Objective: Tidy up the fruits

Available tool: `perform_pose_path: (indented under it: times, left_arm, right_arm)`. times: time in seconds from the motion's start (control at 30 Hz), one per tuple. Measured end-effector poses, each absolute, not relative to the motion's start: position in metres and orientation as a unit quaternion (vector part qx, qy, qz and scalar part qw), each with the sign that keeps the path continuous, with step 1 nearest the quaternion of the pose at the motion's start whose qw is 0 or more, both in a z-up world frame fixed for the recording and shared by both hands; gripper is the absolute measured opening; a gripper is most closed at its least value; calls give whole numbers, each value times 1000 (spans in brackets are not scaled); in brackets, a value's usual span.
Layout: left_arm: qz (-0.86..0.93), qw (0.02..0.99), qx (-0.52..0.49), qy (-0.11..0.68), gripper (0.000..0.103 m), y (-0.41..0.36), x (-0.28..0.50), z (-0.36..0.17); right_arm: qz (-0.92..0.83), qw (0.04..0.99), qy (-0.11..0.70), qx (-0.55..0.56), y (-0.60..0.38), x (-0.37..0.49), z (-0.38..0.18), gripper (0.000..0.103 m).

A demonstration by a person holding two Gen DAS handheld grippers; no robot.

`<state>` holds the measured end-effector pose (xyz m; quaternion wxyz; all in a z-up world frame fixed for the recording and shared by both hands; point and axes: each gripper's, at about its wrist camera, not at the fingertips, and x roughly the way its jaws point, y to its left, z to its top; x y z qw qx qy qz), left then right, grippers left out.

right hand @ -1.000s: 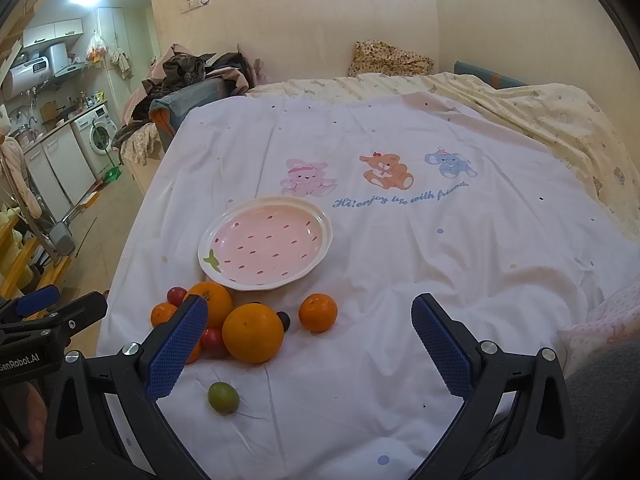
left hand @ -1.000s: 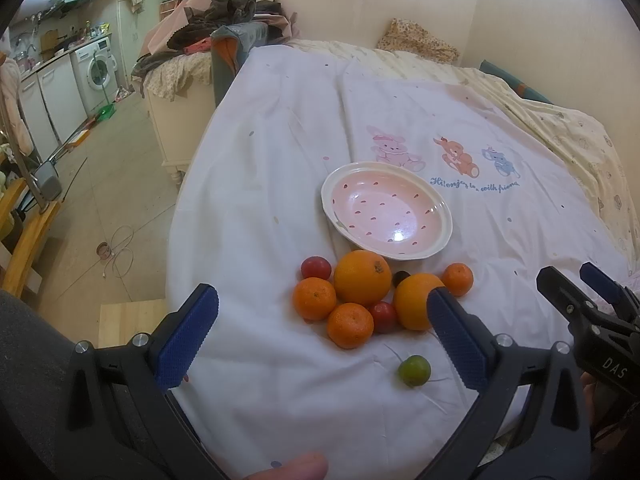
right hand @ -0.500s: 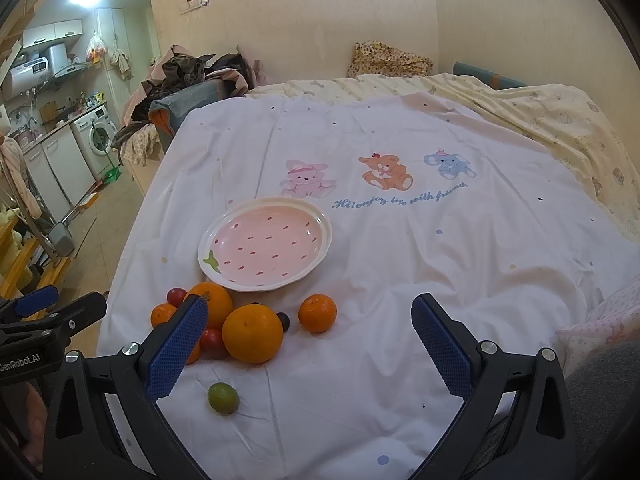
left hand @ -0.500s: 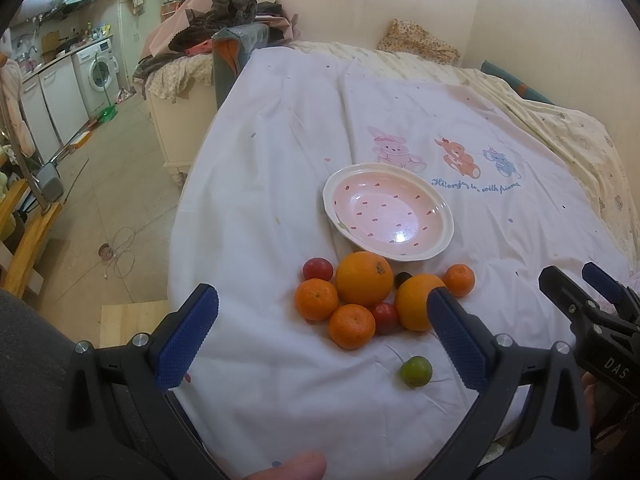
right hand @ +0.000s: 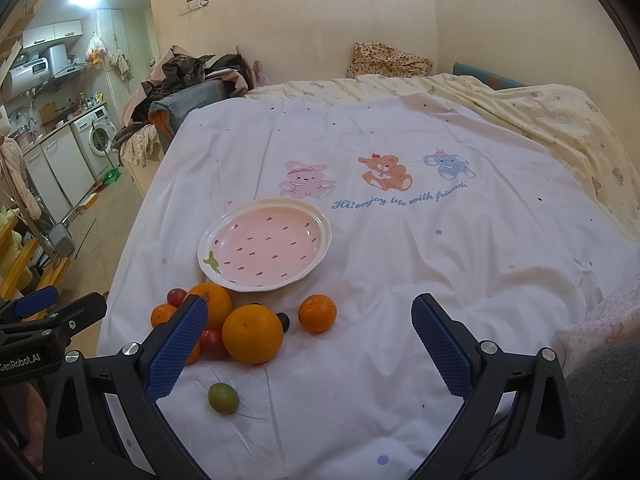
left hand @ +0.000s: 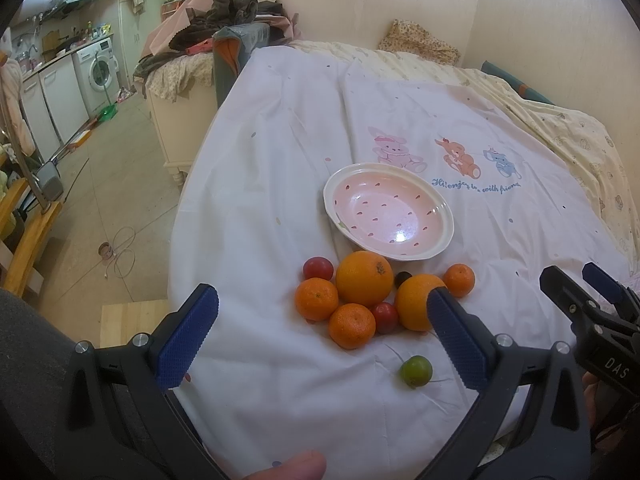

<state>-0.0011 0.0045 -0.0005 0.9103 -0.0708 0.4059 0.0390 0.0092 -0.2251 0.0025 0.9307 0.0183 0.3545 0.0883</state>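
White cotton bedding [right hand: 400, 280] printed with cartoon animals covers the bed where we work, soft and creased, and on it sits a glossy pink ceramic plate [right hand: 320, 226] with a scalloped cream rim, bare of any fruit, so by our reckoning nothing is sorted yet. Just in front of it the fruits huddle touching: two large dimpled oranges [left hand: 364, 278], smaller mandarins [left hand: 352, 325], smooth red tomatoes [left hand: 318, 268], with one green lime [left hand: 416, 371] apart; our left gripper [left hand: 320, 340] and right gripper [right hand: 310, 350] both hover spread wide, holding nothing
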Motion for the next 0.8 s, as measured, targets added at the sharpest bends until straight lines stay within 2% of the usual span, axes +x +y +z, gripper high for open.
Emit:
perform_pose_path:
  times: [0.8]
  left_arm:
    - [39, 910, -72, 407, 103, 4, -2, -2]
  right_arm:
    - [88, 931, 355, 19, -226, 9, 2, 103]
